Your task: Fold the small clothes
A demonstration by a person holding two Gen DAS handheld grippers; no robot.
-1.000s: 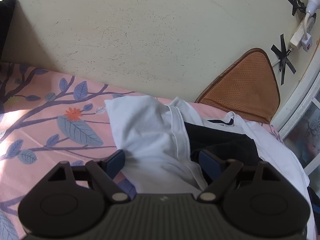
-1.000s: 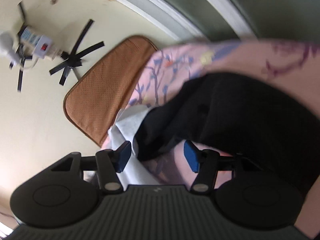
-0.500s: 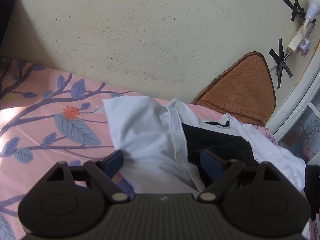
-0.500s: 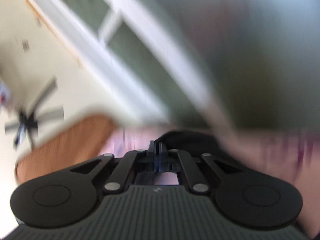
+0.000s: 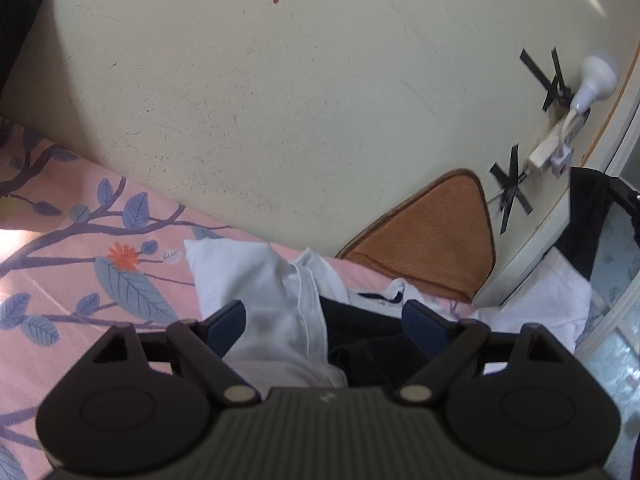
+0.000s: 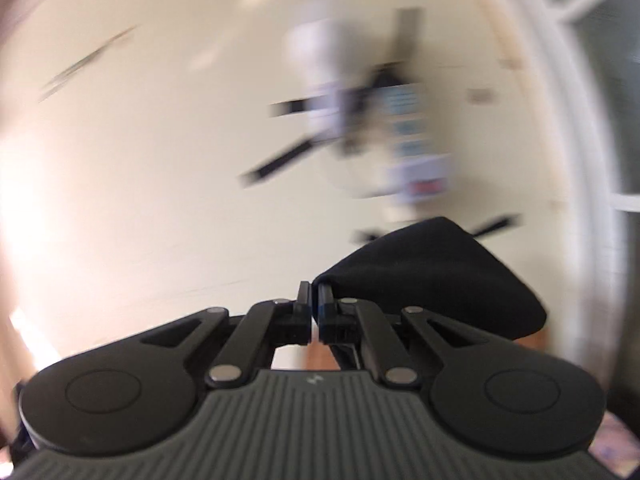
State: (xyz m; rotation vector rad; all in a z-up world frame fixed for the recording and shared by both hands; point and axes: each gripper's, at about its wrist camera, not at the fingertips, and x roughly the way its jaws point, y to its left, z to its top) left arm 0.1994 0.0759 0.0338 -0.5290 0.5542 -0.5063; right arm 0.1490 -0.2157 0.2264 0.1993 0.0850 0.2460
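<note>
Picking-up step: right claw (image 6: 314,300) clamped on the black garment (image 6: 436,276), lifted beside the wall. Left claw (image 5: 324,324) gapes over the white shirt (image 5: 264,292); next, spread the garment flat on the bed (image 5: 72,264).

My left tool (image 5: 324,320) sits tilted slightly downward with its blue-padded fingers (image 5: 226,320) spread wide, nothing pinched between them. My right tool (image 6: 314,294) points level, fingers pressed together, clamping black fabric (image 6: 432,276).

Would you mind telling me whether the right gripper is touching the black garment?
Touching: in the right wrist view, the right gripper has its jaws shut on an edge of the black garment, which hangs from them.
</note>
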